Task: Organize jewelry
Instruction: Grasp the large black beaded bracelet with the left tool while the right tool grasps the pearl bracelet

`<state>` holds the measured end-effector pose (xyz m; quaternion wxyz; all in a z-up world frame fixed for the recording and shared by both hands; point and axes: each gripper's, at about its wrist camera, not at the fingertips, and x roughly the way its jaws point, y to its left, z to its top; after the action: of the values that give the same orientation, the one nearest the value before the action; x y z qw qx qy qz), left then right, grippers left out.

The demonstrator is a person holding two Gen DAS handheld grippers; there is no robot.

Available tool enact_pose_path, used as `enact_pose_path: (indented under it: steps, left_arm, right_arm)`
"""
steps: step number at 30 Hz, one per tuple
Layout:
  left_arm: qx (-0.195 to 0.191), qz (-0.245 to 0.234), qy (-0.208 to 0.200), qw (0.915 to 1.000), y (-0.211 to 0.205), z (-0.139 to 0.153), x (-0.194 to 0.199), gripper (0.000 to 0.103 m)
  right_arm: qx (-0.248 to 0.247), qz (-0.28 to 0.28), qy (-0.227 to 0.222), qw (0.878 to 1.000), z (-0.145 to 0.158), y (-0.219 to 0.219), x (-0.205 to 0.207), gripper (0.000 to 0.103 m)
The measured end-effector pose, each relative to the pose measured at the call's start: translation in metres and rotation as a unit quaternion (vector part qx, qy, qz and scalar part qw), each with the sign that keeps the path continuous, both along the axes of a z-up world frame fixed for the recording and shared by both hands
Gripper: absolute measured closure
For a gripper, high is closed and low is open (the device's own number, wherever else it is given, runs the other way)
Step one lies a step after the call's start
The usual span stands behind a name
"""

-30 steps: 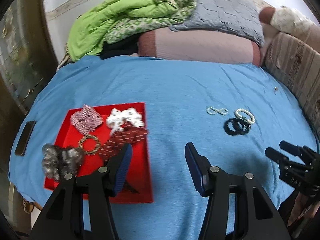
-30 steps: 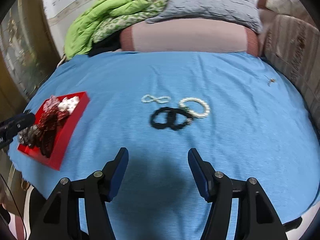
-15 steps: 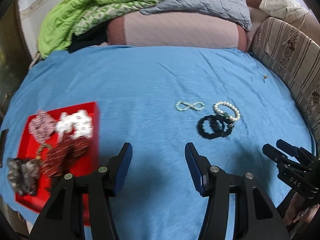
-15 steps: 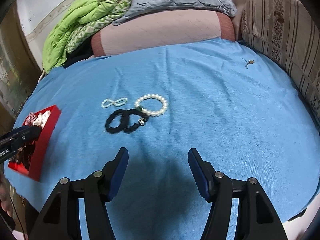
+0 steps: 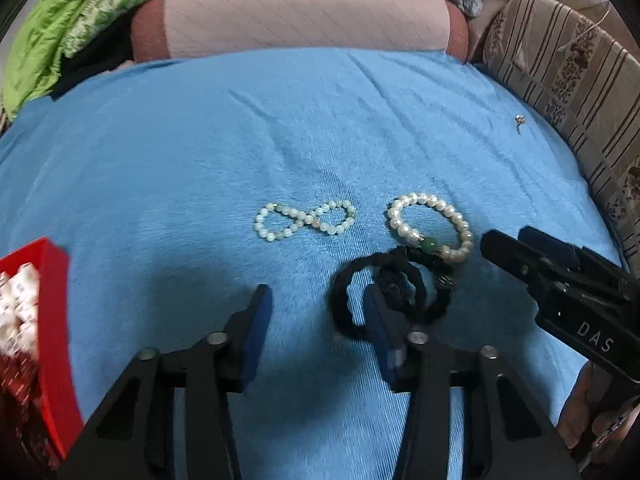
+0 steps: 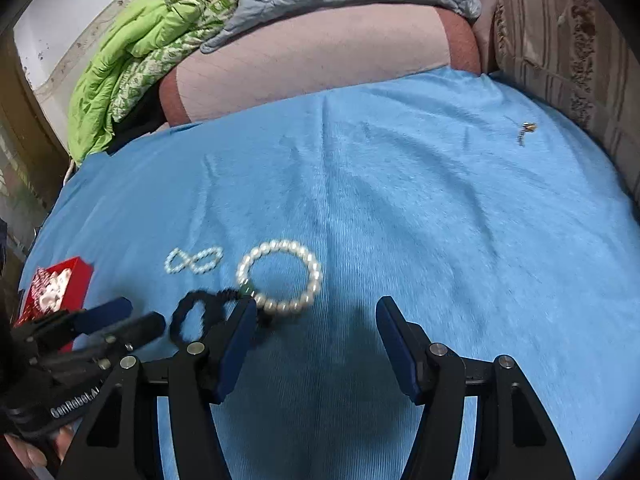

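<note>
On the blue sheet lie a twisted figure-eight pearl bracelet (image 5: 306, 220), a round pearl bracelet (image 5: 430, 226) with a green bead, and a black band (image 5: 390, 290) folded into two loops. My left gripper (image 5: 318, 304) is open and empty just short of them, its right finger (image 5: 378, 316) over the black band. My right gripper (image 6: 314, 318) is open and empty, close to the round pearl bracelet (image 6: 280, 276) and the black band (image 6: 200, 314). The red tray (image 5: 60, 344) with several jewelry pieces sits at the left edge.
A small metal trinket (image 6: 526, 132) lies far right on the sheet. Pink bolster (image 6: 312, 60), grey pillow and green blanket (image 6: 132, 68) are stacked at the back. A striped cushion (image 5: 560, 68) borders the right side.
Both grippers have moved forward and closer to the bracelets. The left view has swung right, so the red tray has slid to the left edge. Both stay open.
</note>
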<state>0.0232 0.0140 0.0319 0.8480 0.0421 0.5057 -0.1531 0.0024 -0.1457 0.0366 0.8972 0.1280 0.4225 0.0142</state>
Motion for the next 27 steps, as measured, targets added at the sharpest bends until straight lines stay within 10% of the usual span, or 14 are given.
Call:
enact_pose_path:
  steps: [13,20,27]
  left_arm:
    - [0.003,-0.003,-0.014,0.9999,-0.01,-0.013,0.008,0.071]
    - [0.026,0.002,-0.025,0.9993,-0.018,-0.01,0.006,0.094]
    - [0.007,0.001,-0.022,0.9997,-0.009,0.002,-0.005,0.095]
  right_arm:
    - [-0.044,0.013,0.025,0.999,-0.023,0.011,0.036,0.038]
    - [-0.097,0.007,0.022,0.995,-0.024,0.025,0.039,0.078]
    - [-0.085,0.004,0.013,0.996,-0.017,0.019,0.031,0.092]
